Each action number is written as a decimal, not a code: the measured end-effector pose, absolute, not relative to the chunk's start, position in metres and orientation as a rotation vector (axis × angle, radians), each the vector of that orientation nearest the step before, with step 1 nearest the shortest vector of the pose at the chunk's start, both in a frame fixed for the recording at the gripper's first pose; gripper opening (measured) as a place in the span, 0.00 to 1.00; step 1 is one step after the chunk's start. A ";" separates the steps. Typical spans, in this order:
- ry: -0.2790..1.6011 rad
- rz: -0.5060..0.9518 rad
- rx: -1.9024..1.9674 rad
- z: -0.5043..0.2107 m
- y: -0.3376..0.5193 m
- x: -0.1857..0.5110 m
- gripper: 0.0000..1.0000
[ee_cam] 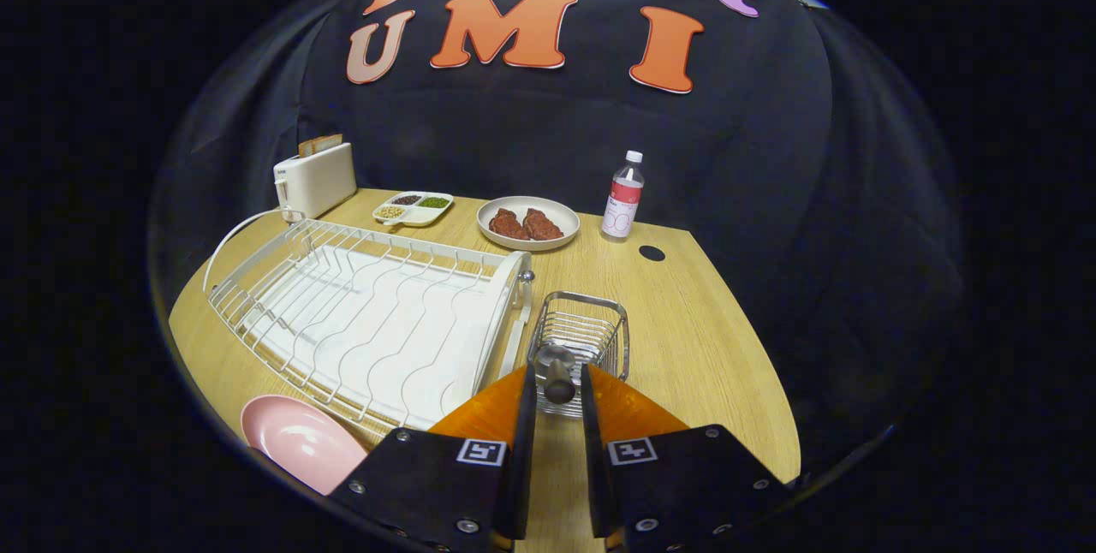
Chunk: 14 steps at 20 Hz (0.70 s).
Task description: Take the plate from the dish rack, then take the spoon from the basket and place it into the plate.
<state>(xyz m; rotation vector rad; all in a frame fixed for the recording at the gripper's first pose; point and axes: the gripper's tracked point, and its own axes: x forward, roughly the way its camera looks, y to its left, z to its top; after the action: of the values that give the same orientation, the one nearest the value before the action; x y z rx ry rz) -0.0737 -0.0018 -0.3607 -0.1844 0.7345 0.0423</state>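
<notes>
A metal spoon (557, 380) stands between my fingers, its rounded end pointing toward me. My gripper (558, 370) is shut on it, just above the near rim of the small wire basket (602, 324). The spoon's lower part is hidden behind its own end and my fingers. The pink plate (300, 443) lies flat on the wooden table (693, 347), left of my fingers and in front of the white dish rack (368, 318). No dishes stand in the rack.
Beyond the rack are a white toaster (315, 179), a divided snack dish (413, 208), a beige plate with two brown pieces of food (528, 222) and a water bottle (622, 195). A dark round hole (652, 252) marks the table near the bottle.
</notes>
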 end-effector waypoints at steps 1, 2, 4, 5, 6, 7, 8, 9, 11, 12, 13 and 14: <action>0.728 0.037 -0.179 -0.361 -0.003 -0.069 0.27; 0.727 0.033 -0.163 -0.363 -0.004 -0.065 0.23; 0.736 0.025 -0.128 -0.366 -0.002 -0.058 0.19; 0.735 0.030 -0.095 -0.367 -0.001 -0.055 0.17; 0.732 0.036 -0.062 -0.365 0.002 -0.050 0.17; 0.731 0.039 -0.040 -0.363 0.003 -0.046 0.17; 0.727 0.040 -0.029 -0.362 0.003 -0.041 0.17; 0.730 0.040 -0.030 -0.362 0.003 -0.036 0.17; 0.739 0.038 -0.037 -0.360 0.001 -0.026 0.17; 0.743 0.039 -0.038 -0.360 0.002 -0.022 0.17; 0.740 0.041 -0.035 -0.358 0.004 -0.017 0.17; 0.740 0.040 -0.035 -0.357 0.004 -0.013 0.17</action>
<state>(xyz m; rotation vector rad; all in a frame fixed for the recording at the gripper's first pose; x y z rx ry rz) -0.0128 0.0041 -0.3575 -0.0346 0.7398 0.0396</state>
